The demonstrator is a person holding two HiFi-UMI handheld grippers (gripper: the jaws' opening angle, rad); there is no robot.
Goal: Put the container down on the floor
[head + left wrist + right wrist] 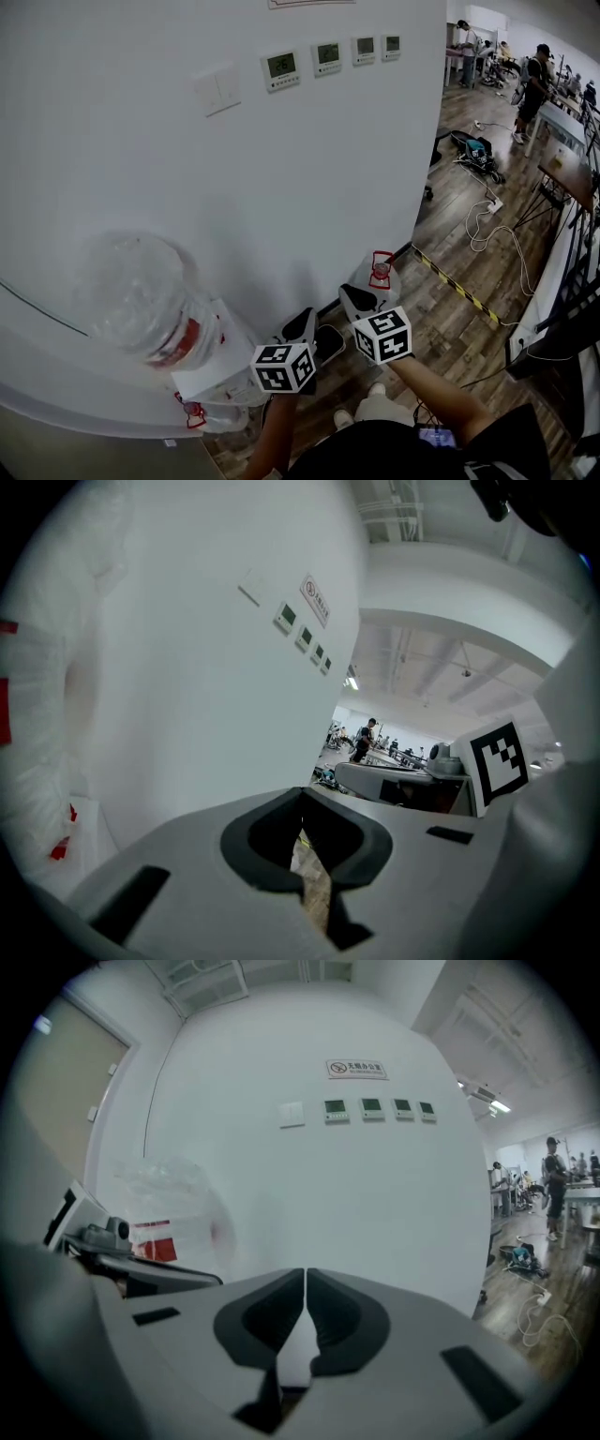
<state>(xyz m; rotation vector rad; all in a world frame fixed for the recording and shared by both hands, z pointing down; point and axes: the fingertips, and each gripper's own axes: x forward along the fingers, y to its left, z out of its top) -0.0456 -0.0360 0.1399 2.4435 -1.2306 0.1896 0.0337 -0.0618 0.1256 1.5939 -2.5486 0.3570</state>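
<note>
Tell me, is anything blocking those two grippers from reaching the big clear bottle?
Nothing visible blocks the left gripper; the bottle stands to its left atop the white dispenser. The left gripper partly sits between the right gripper and it.

A white wall (141, 187) was seen ahead. Four thermostats (327, 53) were mounted on it in a row, with a switch plate (217, 90) to their left and a sign (356, 1068) above them. A wooden floor (459, 337) was laid below, crossed by a strip of yellow-and-black tape (455, 286). White cables (502, 234) were strewn beside a power strip (494, 203), and a bag (476, 150) was left beyond. People (534, 89) were gathered at worktops (562, 117) in the far room.
</note>
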